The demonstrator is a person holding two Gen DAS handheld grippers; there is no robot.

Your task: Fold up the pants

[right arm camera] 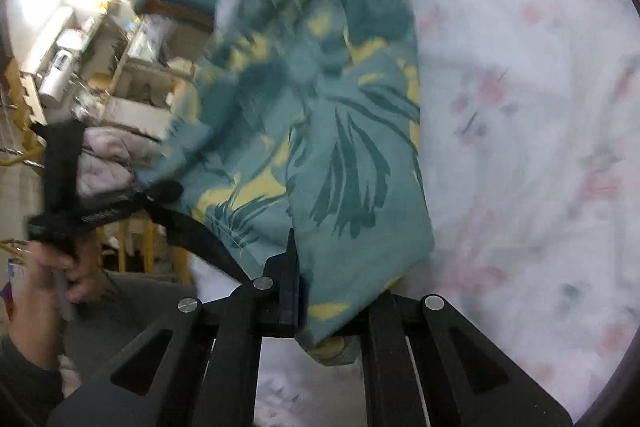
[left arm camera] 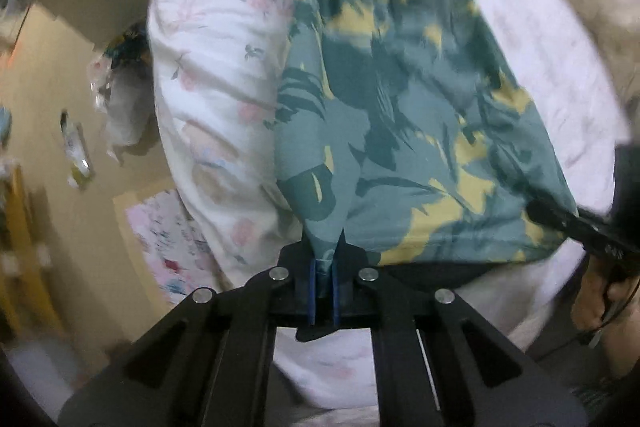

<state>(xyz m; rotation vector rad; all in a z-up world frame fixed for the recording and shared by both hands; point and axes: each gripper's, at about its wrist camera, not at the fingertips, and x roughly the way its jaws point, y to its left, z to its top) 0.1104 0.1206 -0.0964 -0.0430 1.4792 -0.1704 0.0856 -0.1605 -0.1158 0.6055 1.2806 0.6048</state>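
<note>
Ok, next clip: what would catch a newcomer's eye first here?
The teal pants with dark leaf and yellow blotch print fill the middle of both views, stretched over a white floral bedsheet. The left gripper is shut on one corner of the cloth, and the right gripper pinches another edge. A cluttered room shows beyond the bed in the right wrist view.

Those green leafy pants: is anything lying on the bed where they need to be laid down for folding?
Nothing visible. Both grippers, left and right, grip the pants, and the floral bedsheet beside them shows only bare fabric.
</note>
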